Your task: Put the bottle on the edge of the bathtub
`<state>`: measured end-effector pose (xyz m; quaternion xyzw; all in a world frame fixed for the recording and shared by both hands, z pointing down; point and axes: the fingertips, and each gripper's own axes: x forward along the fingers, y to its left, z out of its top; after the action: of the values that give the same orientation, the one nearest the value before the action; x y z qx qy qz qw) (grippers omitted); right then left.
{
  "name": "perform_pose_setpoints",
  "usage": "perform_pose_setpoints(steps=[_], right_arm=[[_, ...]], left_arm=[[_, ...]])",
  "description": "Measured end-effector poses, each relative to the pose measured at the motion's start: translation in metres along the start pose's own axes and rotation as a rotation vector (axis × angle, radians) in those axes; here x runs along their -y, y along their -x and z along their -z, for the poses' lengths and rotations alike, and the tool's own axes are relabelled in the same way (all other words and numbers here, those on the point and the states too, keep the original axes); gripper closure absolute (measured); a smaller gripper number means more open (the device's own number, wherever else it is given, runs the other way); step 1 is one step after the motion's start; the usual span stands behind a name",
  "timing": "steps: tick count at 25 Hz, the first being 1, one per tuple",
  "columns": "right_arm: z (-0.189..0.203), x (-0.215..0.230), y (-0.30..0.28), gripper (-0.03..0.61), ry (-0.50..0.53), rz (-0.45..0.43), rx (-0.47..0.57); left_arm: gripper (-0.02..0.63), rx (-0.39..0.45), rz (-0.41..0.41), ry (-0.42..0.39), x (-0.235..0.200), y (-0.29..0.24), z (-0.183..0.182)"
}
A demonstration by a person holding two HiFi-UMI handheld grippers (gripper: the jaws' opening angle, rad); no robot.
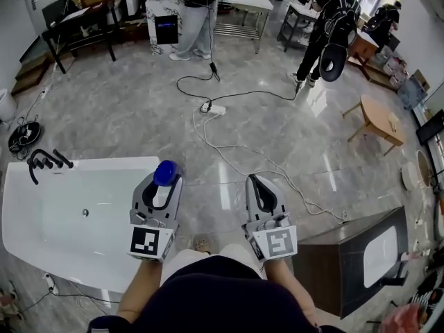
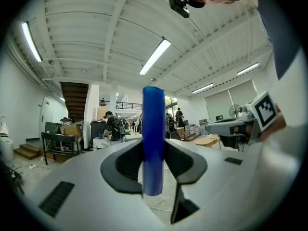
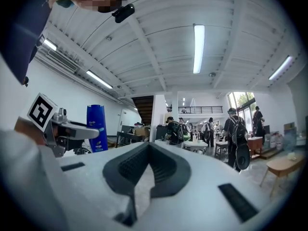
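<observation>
The left tool [image 1: 164, 187] is clamped on the blue bottle [image 1: 165, 172], held upright at the right end of the white bathtub [image 1: 104, 164]. The right tool [image 1: 254, 184] has its jaws together and holds nothing.

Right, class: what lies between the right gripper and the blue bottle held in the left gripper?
Nothing but bare grey floor. The head view shows an open gap between the right gripper and the bottle.

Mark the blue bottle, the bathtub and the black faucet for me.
blue bottle [image 1: 165, 173], head view, on its round top end.
bathtub [image 1: 111, 164], head view, on the white far rim.
black faucet [image 1: 48, 163], head view, on its knobs at the tub's corner.
</observation>
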<state>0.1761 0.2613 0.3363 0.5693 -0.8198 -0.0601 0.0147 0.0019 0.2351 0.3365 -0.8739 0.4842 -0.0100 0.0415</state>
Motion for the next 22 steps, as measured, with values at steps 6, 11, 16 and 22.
perform_pose_setpoints(steps=[6,11,16,22], right_arm=[[0.013,0.01,-0.015,0.578,-0.014,0.024,-0.036],[0.014,0.014,-0.036,0.578,-0.012,0.0,-0.026],[0.013,0.025,-0.067,0.578,-0.012,-0.029,0.006],[0.02,0.053,-0.13,0.578,-0.017,-0.071,0.028]], left_arm=[[0.474,-0.01,0.009,0.016,-0.011,-0.014,0.009],[0.472,-0.005,-0.018,0.016,-0.023,-0.023,0.012],[0.472,0.001,-0.037,0.012,-0.032,-0.046,0.015],[0.474,0.034,-0.06,-0.012,-0.054,-0.101,0.013]])
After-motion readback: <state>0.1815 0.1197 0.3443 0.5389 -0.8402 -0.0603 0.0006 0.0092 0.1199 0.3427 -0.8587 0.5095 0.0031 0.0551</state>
